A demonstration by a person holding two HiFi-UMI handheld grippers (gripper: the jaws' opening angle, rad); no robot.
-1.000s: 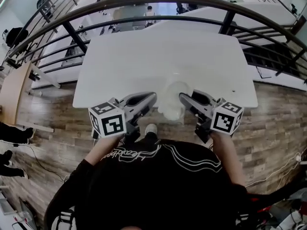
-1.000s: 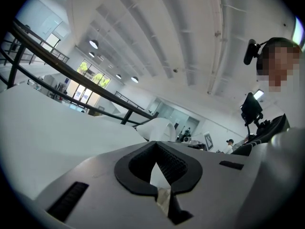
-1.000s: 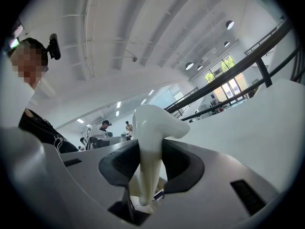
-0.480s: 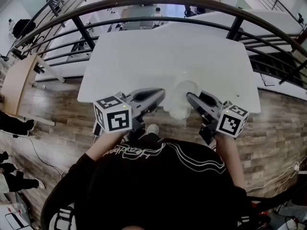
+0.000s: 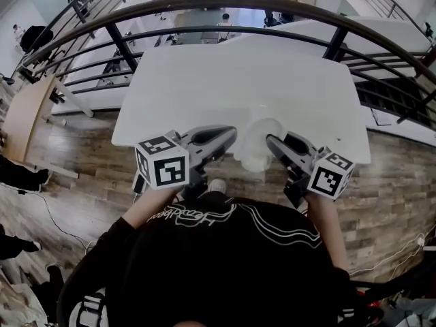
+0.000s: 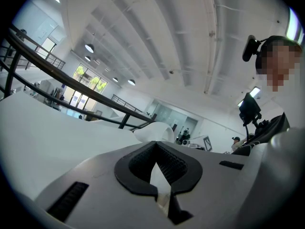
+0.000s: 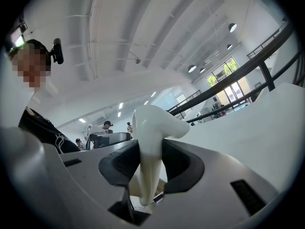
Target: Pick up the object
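One white object (image 7: 150, 142) is present, clamped between the jaws of the right hand-held gripper (image 7: 153, 149). Its long axis runs along those jaws, and its flared end points out beyond the fingertips, over the near edge of the tabletop (image 5: 238, 80). The second, left hand-held gripper (image 6: 155, 144), just beside the object, has its jaws together and empty.

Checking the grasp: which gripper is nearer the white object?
Right. The right gripper is closed on the white object; the left gripper sits beside it on its left, jaws together.
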